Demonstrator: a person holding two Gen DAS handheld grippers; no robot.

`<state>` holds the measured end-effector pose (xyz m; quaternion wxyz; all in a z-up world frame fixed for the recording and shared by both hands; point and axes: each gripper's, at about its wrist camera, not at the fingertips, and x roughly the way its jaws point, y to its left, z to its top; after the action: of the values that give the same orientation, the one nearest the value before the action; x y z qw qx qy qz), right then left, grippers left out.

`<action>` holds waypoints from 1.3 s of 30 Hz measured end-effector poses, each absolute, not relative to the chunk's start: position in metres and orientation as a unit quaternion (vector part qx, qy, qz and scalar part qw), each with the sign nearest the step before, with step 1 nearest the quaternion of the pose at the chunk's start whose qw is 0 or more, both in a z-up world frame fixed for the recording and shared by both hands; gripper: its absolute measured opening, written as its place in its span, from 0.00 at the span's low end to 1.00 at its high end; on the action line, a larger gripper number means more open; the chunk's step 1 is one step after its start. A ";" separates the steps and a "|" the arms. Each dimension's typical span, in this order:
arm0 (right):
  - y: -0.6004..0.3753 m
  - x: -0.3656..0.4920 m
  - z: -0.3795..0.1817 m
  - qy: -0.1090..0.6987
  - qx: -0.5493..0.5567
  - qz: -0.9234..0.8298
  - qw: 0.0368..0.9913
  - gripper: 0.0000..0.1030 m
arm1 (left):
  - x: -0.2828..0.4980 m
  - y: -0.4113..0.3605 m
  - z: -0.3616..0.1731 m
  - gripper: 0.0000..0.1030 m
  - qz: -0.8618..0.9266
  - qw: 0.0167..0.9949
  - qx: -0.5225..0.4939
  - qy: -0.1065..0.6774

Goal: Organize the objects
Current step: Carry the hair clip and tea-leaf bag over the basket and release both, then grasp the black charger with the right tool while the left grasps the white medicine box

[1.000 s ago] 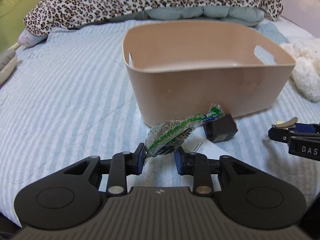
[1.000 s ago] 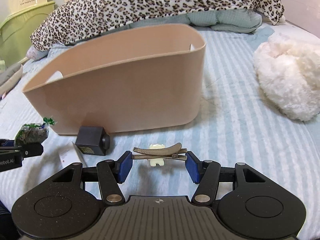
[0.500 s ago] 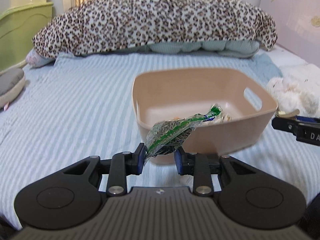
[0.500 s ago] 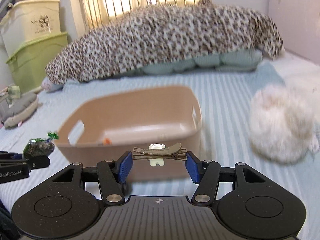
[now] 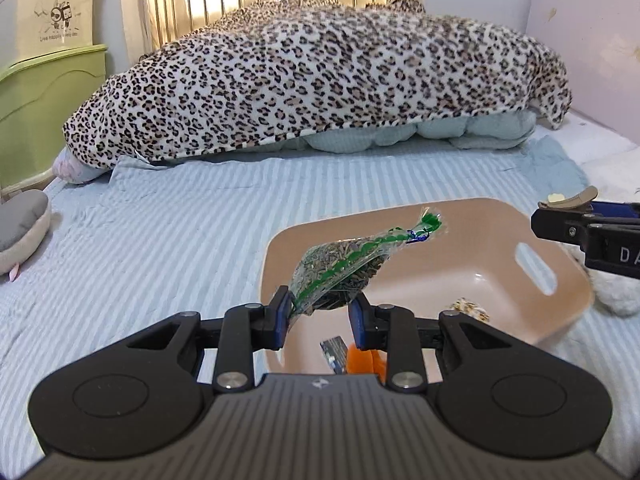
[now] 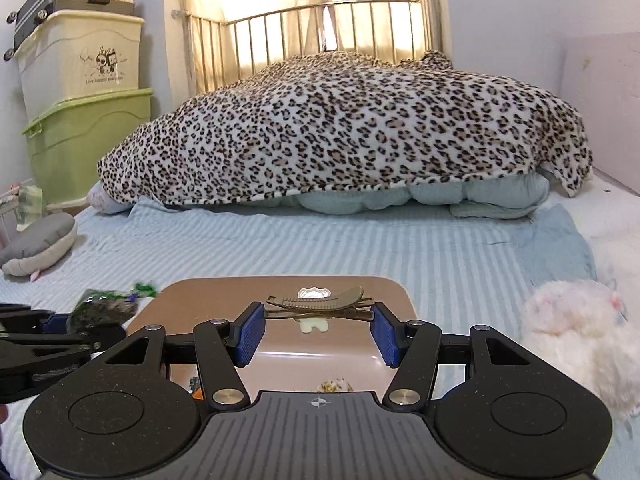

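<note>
My left gripper (image 5: 320, 316) is shut on a clear sachet of dried herbs (image 5: 344, 268) with green trim, held above the near left rim of the tan plastic bin (image 5: 568, 300). My right gripper (image 6: 318, 328) is shut on a bronze hair clip (image 6: 320, 304) with a small white charm, held above the bin (image 6: 404, 292). The hair clip also shows at the right in the left wrist view (image 5: 568, 202). The sachet shows at the left in the right wrist view (image 6: 104, 306). Inside the bin lie an orange item (image 5: 362, 362), a small card (image 5: 334, 350) and a speckled piece (image 5: 468, 306).
The bin sits on a blue striped bedspread (image 5: 160, 248). A leopard-print blanket (image 5: 320, 80) covers the far end of the bed. A white fluffy toy (image 6: 576, 328) lies right of the bin. A grey cushion (image 5: 24, 232) is at the left edge, with storage boxes (image 6: 80, 92) beyond.
Both grippers have risen from near the bedspread to above the bin, carrying the sachet and the hair clip. The bin's inside now shows from above.
</note>
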<state>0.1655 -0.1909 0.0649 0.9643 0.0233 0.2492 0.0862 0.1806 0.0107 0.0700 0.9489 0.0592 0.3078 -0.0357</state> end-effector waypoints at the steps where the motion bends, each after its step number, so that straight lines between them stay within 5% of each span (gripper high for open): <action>1: -0.189 0.171 0.063 0.252 0.020 0.086 0.964 0.53 | 0.188 0.008 0.065 0.31 -0.035 0.947 0.060 0.313; 19: -0.173 0.211 -0.005 0.353 -0.023 0.084 0.931 0.53 | 0.239 -0.013 -0.009 0.33 -0.028 0.904 0.088 0.417; 22: -0.173 0.208 -0.003 0.352 -0.021 0.084 0.932 0.62 | 0.234 -0.012 0.002 0.42 -0.028 0.908 0.084 0.409; 24: -0.175 0.204 0.002 0.345 -0.015 0.084 0.935 0.66 | 0.229 -0.010 0.014 0.63 -0.027 0.913 0.082 0.398; 26: -0.179 0.198 0.009 0.336 -0.012 0.082 0.938 0.72 | 0.224 -0.008 0.026 0.71 -0.029 0.921 0.076 0.381; 30: -0.189 0.184 0.025 0.317 0.002 0.077 0.945 0.90 | 0.210 -0.003 0.045 0.72 -0.025 0.926 0.073 0.371; 39: -0.199 0.136 0.035 0.312 -0.006 0.081 0.947 0.93 | 0.166 0.004 0.050 0.76 -0.028 0.923 0.081 0.376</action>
<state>0.1363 -0.1989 0.0352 0.9467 -0.0056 0.3117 0.0813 0.1658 0.0044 0.0496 0.9227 0.0805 0.3760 -0.0279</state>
